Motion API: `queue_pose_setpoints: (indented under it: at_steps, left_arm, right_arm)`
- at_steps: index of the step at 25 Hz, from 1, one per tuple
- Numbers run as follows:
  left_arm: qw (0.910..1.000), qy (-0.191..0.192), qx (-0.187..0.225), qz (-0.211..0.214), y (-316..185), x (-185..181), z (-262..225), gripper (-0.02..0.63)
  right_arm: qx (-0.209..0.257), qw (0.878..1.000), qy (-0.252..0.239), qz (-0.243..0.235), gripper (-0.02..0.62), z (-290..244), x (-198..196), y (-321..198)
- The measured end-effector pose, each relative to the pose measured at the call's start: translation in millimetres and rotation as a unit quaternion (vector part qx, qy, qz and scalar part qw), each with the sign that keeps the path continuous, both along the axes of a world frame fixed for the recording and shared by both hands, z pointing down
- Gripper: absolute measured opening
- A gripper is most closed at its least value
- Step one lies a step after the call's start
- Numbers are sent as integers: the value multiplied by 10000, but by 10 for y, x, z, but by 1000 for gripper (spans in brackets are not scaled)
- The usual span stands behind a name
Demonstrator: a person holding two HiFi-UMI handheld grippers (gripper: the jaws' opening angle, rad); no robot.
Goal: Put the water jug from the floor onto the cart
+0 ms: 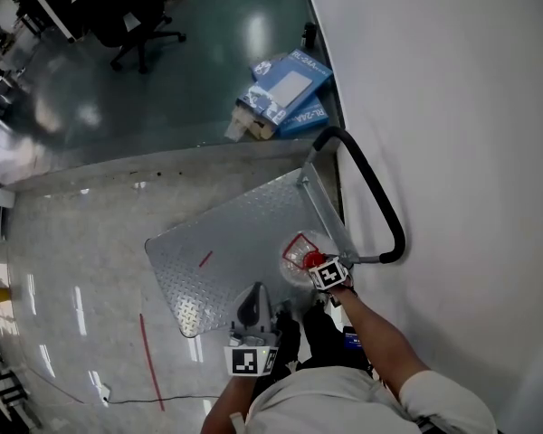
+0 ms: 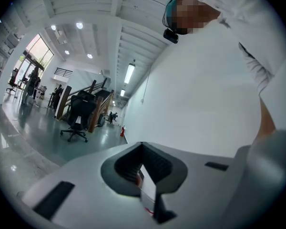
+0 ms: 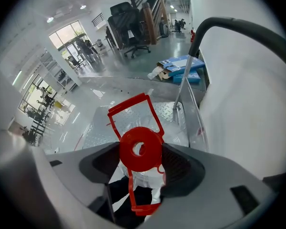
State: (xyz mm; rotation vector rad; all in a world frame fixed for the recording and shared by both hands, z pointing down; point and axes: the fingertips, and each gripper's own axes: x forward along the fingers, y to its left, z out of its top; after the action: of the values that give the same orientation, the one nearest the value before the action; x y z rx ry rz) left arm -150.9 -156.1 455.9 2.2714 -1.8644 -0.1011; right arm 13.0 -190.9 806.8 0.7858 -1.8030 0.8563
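The water jug (image 1: 299,253) is clear, with a red cap (image 3: 141,149) and a red carry handle (image 3: 132,112). It is over the near right corner of the cart's steel deck (image 1: 226,242), by the black push handle (image 1: 371,188); I cannot tell whether it rests on the deck. My right gripper (image 1: 319,266) comes from above and is shut on the jug at its cap (image 3: 141,162). My left gripper (image 1: 253,297) hangs beside the deck's near edge, shut and holding nothing. In the left gripper view it (image 2: 145,175) points up at the white wall.
A white wall (image 1: 452,107) runs close along the cart's right side. Blue cardboard boxes (image 1: 285,93) lie on the floor beyond the cart. A black office chair (image 1: 136,34) stands farther off. A red line (image 1: 149,360) and a thin cable (image 1: 136,396) cross the floor at near left.
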Motion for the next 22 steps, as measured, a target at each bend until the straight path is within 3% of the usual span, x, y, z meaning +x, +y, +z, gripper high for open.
queue_pose_setpoints:
  at_steps: [7, 11, 14, 15, 16, 17, 19, 22]
  left_arm:
    - [10000, -40, 82, -11, 39, 57, -18, 3]
    - [9999, -22, 158, -20, 103, 72, -71, 3]
    - [9998, 34, 207, -70, 144, 80, -102, 3]
    - [9997, 39, 226, -80, 158, 81, -133, 3]
    - [9996, 38, 259, -82, 169, 85, -181, 3]
    - [9995, 38, 309, -75, 176, 93, -242, 4]
    - [9990, 38, 445, -55, 183, 117, -378, 3]
    - [9980, 35, 633, -18, 221, 180, -542, 3]
  right_arm:
    - [-61, 9999, 80, -139, 281, 40, 33, 87]
    - [182, 9992, -114, -326, 281, -138, -65, 16]
    - [809, 9958, -414, -81, 265, -635, -60, -116]
    - [1277, 9899, -600, 96, 173, -921, -46, -192]
    - [1814, 9797, -806, 268, 50, -1251, -24, -261]
    - [2351, 9659, -1014, 393, 27, -1599, 0, -305]
    - [3333, 9309, -1411, 490, 12, -2282, 44, -301]
    - [4556, 8658, -1999, 531, 12, -3143, 136, -106]
